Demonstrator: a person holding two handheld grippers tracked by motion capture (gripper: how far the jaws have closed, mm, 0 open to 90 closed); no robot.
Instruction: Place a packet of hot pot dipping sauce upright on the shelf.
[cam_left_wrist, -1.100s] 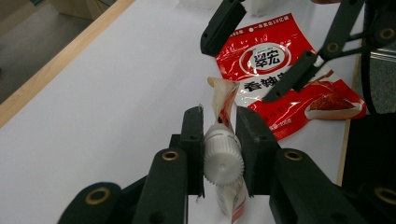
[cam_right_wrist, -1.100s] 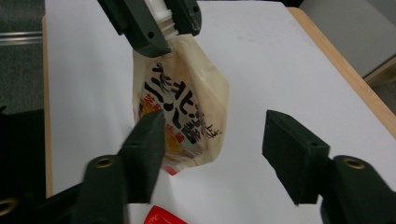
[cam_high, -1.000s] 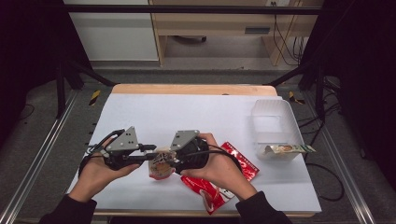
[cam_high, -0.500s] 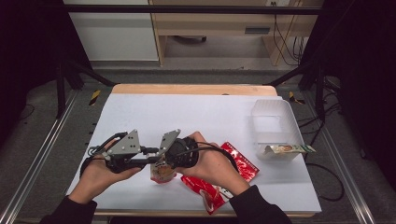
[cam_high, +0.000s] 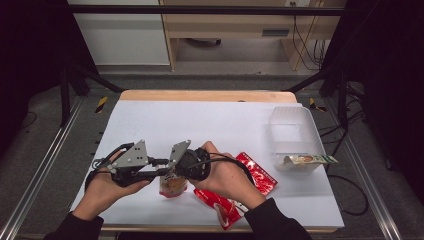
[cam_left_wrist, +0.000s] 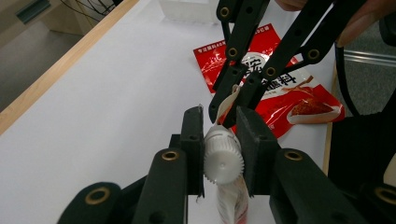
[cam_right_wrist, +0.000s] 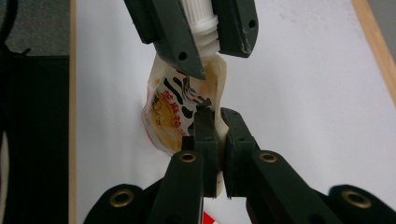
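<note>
Since a second ago the right gripper (cam_right_wrist: 215, 122) has swung in beside the left, its jaws just closing onto the spouted pouch's (cam_right_wrist: 173, 119) edge. Left gripper (cam_left_wrist: 219, 140) clamps the pouch's white cap (cam_left_wrist: 222, 160), the pouch hanging just above the table (cam_high: 210, 120) between both hands.

Red packet (cam_left_wrist: 275, 79): white Chinese print along the top edge and large white characters mid-pack, too blurred to read.
Pouch (cam_right_wrist: 175, 116): black and red Chinese characters, partly hidden, unreadable.
</note>
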